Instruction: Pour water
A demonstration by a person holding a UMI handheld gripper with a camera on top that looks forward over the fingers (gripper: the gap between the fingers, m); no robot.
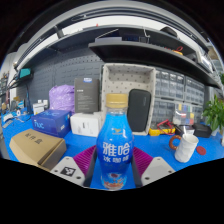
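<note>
Upright between the two fingers of the hand-held gripper (115, 168) stands a clear plastic bottle with a blue label and orange cap (116, 145), the magenta pads (90, 160) pressing its sides, so the gripper holds it level, pointing forward over the blue worktop (170, 165). Left of the bottle lies a brown cardboard box (37, 148); right of it stands a white cup (186, 147). Behind the bottle sits a white perforated basket (127, 85).
</note>
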